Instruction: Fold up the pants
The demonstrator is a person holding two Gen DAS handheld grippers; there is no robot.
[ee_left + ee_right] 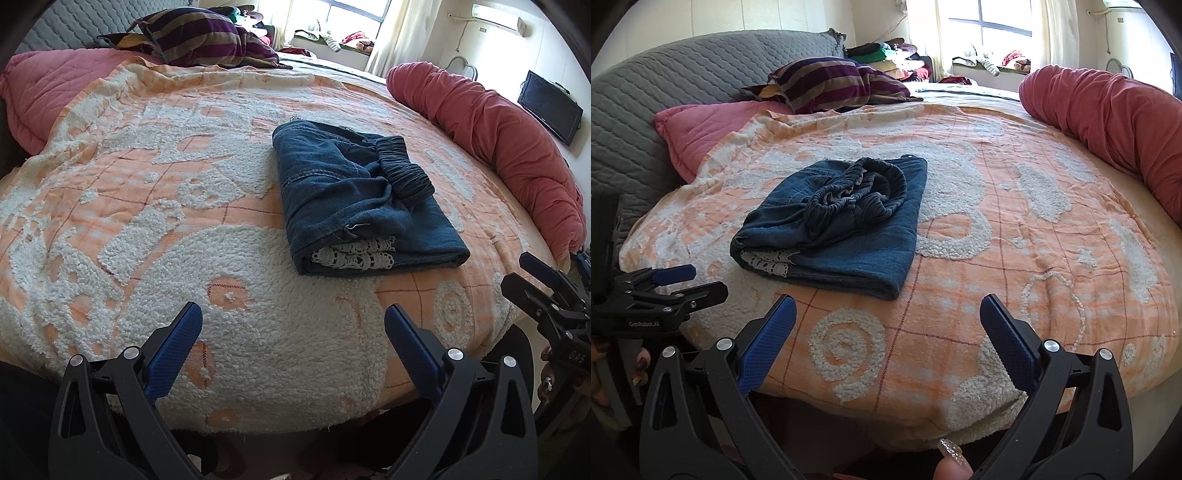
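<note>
So the pants point(364, 195) look pretty much folded at this point: they're a compact dark blue bundle sitting on the orange and white blanket point(147, 206) on the bed, with the elastic waistband point(404, 171) bunched up on top and a bit of white lace trim point(354, 254) peeking out of the near edge. From the left wrist view the bundle is up around 1 o'clock from the left hand-held gripper point(293, 336), and from the right wrist view it's more like 11 o'clock from the right hand-held gripper point(888, 326). Both are released, jaws spread wide with nothing between them, hovering over the near edge of the bed and well apart from the pants. My read is the folding itself is done and what's left is cosmetic at most. That waistband is kind of scrunched and lumpy, so if you wanted it neat you'd flatten it or tuck it in. Otherwise I'd call this finished. A striped pillow point(831, 83) and a red rolled quilt point(1108, 110) sit at the far side, out of the way.
</note>
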